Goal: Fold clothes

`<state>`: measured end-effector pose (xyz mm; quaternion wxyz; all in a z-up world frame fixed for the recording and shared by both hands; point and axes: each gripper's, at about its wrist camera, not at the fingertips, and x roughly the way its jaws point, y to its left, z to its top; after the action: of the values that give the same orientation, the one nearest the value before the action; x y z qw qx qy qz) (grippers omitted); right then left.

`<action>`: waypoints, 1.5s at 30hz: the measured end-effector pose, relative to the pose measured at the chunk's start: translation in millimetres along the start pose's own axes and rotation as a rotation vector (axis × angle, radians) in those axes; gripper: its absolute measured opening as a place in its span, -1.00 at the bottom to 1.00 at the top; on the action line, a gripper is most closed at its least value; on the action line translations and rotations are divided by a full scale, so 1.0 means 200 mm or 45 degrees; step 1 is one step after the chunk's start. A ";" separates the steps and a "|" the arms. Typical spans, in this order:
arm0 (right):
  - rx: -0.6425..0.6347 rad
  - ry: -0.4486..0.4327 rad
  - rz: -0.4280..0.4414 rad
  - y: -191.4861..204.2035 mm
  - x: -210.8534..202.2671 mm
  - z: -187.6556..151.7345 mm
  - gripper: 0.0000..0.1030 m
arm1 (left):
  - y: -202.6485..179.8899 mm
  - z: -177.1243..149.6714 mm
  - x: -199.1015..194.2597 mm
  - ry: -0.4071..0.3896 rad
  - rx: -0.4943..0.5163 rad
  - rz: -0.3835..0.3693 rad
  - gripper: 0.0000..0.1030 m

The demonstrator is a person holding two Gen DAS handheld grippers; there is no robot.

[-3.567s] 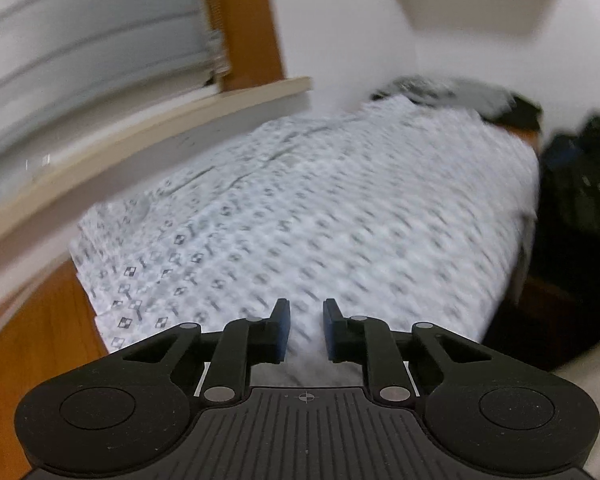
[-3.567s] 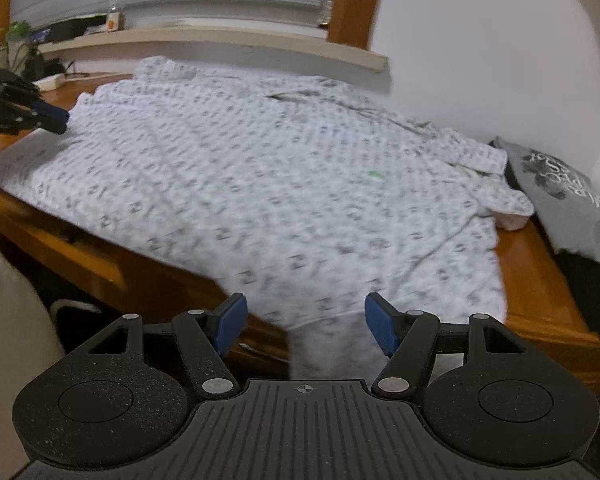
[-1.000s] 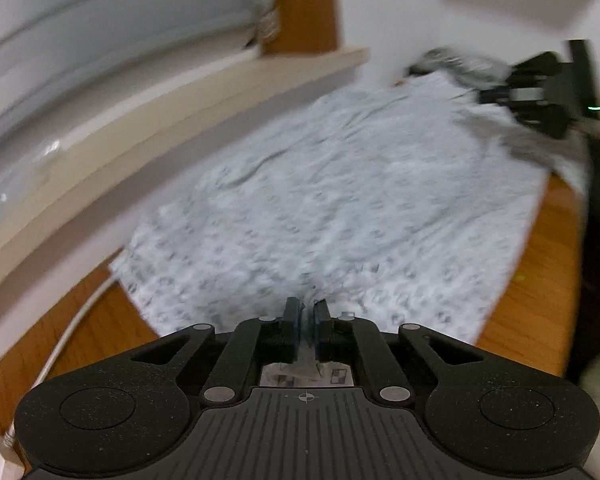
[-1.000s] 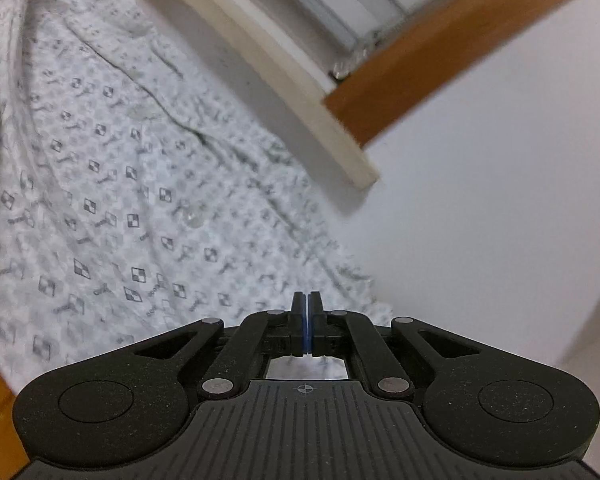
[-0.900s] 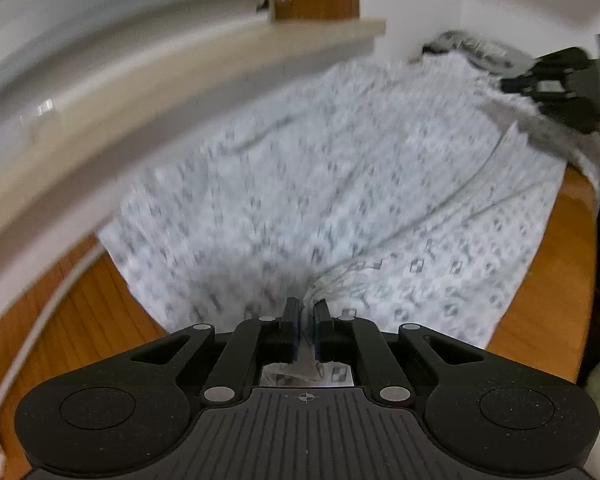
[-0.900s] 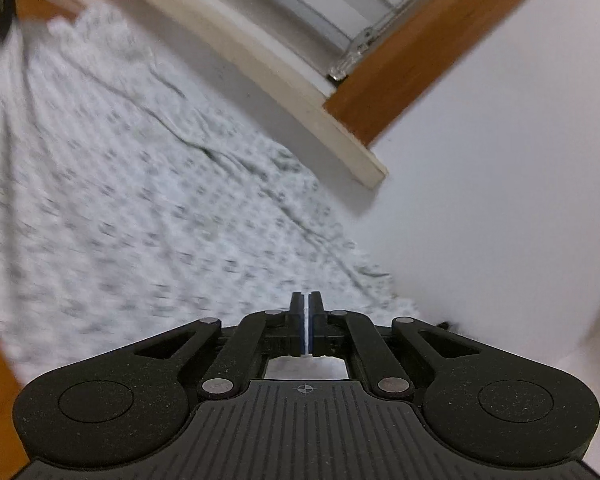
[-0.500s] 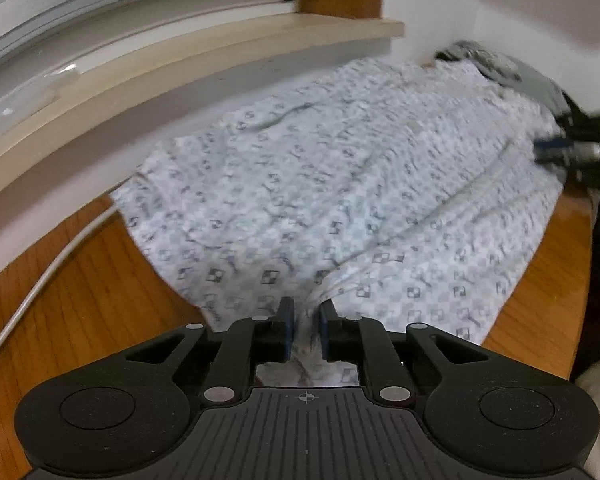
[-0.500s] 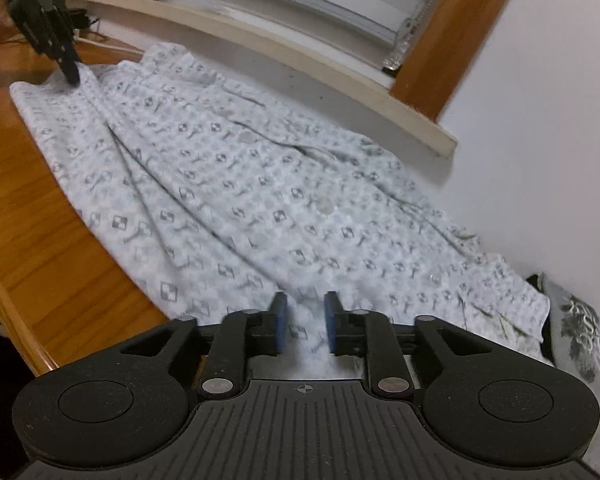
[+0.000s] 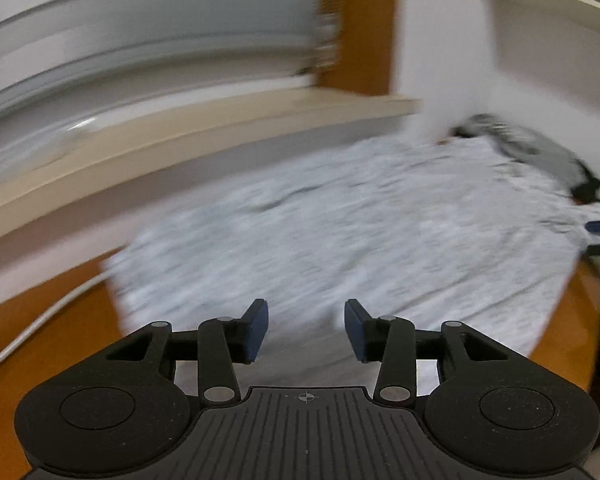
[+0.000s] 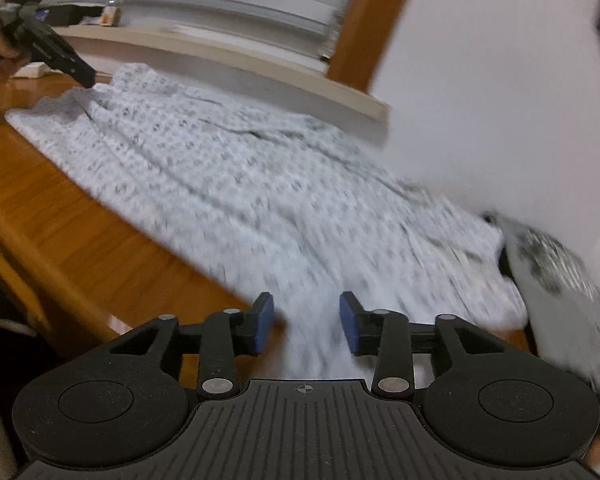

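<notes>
The patterned shirt is spread along the wooden worktop below the window sill, lengthwise, w/ its near edge seemingly doubled over in a long ridge; blur prevents certainty. If so, one lengthwise fold is in; sleeves, collar end & crosswise folds would be left. A dark printed garment is seen just beside the shirt's far end.

The left claw is held low over the shirt's hem end, jaws parted, nothing gripped. The right claw is likewise released, above the near edge by the collar end. Both are angled along the cloth, well apart.
</notes>
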<state>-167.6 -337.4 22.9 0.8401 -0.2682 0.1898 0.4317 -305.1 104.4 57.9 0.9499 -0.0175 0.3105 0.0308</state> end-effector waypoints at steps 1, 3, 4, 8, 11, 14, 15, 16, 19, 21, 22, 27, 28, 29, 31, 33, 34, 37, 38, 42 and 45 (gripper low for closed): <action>0.030 0.014 -0.007 -0.01 -0.03 -0.04 -0.20 | -0.06 0.01 0.03 -0.019 0.018 -0.034 -0.03; 0.091 0.041 -0.021 -0.03 -0.10 -0.12 -0.13 | -0.11 0.01 0.11 -0.022 0.031 -0.068 0.03; 0.121 0.054 -0.029 -0.03 -0.13 -0.16 -0.08 | -0.13 0.01 0.15 -0.022 0.037 -0.083 0.03; 0.224 0.110 -0.043 -0.03 -0.22 -0.33 -0.04 | -0.21 0.01 0.31 -0.020 0.058 -0.143 0.03; 0.290 0.135 -0.014 0.00 -0.21 -0.44 0.05 | -0.22 -0.01 0.38 -0.007 0.057 -0.168 0.04; 0.359 0.157 0.038 0.02 -0.14 -0.53 0.08 | -0.19 -0.01 0.39 0.003 0.014 -0.183 0.04; 0.375 0.164 0.051 0.03 -0.12 -0.56 0.09 | -0.19 -0.01 0.39 0.007 0.008 -0.179 0.04; 0.387 0.167 0.045 0.04 -0.09 -0.58 0.16 | -0.19 -0.02 0.40 0.011 0.003 -0.176 0.04; 0.450 0.181 0.023 0.05 0.02 -0.68 0.21 | -0.20 -0.01 0.40 0.015 0.022 -0.161 0.05; 0.503 0.197 0.035 0.04 0.09 -0.74 0.21 | -0.21 -0.02 0.40 0.018 0.043 -0.148 0.06; 0.525 0.201 0.038 0.03 0.12 -0.77 0.21 | -0.21 -0.02 0.40 0.018 0.041 -0.151 0.06; 0.614 0.184 0.027 0.01 0.24 -0.91 0.19 | -0.16 -0.02 0.40 0.013 -0.030 -0.202 0.06; 0.628 0.184 0.018 0.01 0.25 -0.92 0.19 | -0.16 -0.02 0.40 0.013 -0.031 -0.203 0.06; 0.644 0.184 0.017 0.00 0.26 -0.94 0.17 | -0.16 -0.02 0.40 0.014 -0.023 -0.197 0.06; 0.684 0.181 0.050 -0.01 0.27 -0.96 -0.12 | -0.18 -0.02 0.40 0.016 -0.003 -0.182 0.06; 0.734 0.195 0.081 -0.03 0.27 -0.97 -0.67 | -0.19 -0.02 0.40 0.017 0.011 -0.173 0.06; 0.761 0.208 0.095 -0.04 0.27 -0.97 -0.89 | -0.19 -0.02 0.40 0.017 0.013 -0.173 0.07; 0.782 0.183 0.092 -0.08 0.19 -0.93 -0.89 | -0.17 -0.02 0.40 0.015 -0.008 -0.190 0.07; 0.788 0.161 0.090 -0.10 0.14 -0.91 -0.89 | -0.16 -0.02 0.40 0.014 -0.017 -0.196 0.07; 0.772 0.062 0.012 -0.23 -0.07 -0.77 -0.89 | -0.14 -0.02 0.40 0.010 -0.054 -0.223 0.07; 0.717 -0.047 -0.066 -0.35 -0.24 -0.59 -0.89 | -0.12 -0.02 0.39 0.006 -0.090 -0.249 0.07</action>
<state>-147.3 -473.2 -22.9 0.8956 -0.0213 0.2800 0.3450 -242.3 84.7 8.5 0.9464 -0.0811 0.3084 -0.0511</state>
